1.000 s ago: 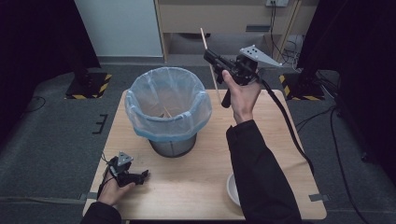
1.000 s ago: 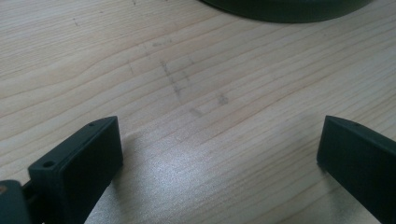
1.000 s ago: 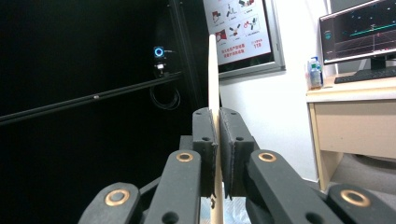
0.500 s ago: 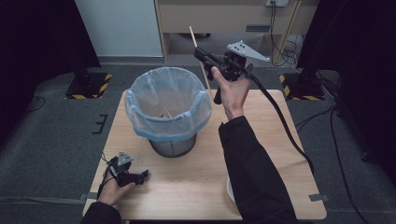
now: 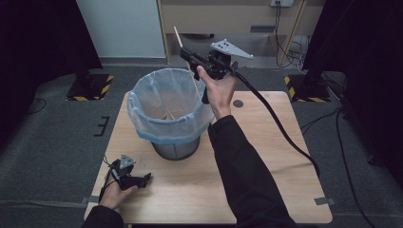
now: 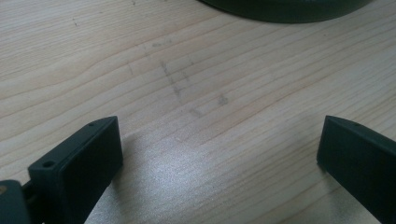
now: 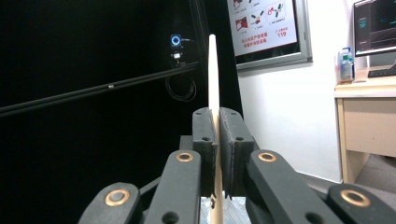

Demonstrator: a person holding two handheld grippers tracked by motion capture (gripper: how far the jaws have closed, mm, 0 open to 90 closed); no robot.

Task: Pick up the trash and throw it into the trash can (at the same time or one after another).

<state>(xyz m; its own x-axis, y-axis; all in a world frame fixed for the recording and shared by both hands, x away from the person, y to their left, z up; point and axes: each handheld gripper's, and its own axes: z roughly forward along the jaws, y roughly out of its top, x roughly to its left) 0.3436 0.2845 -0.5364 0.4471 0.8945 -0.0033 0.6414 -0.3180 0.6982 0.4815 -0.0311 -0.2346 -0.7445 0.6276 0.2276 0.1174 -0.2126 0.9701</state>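
Observation:
A wire bin lined with a pale blue bag [image 5: 142, 102] stands at the middle of the wooden table [image 5: 271, 156]. My right gripper [image 5: 186, 51] is held high over the bin's far right rim, shut on a thin wooden stick [image 5: 178, 37] that slants down into the bin's mouth. In the right gripper view the stick [image 7: 213, 70] rises upright from between the pressed pads of the right gripper [image 7: 218, 126]. Another stick [image 5: 172, 114] lies inside the bin. My left gripper [image 5: 145, 178] rests on the table's front left, jaws wide open [image 6: 219, 154] over bare wood.
The bin's dark base [image 6: 285, 7] lies just ahead of the left gripper. The right gripper's cable [image 5: 280, 123] trails across the table's right side. A small round dark disc [image 5: 238, 103] sits in the tabletop near the far right. Grey floor surrounds the table.
My right hand has carried the stick leftward, from beside the bin's right rim to over its mouth. The left gripper has stayed put.

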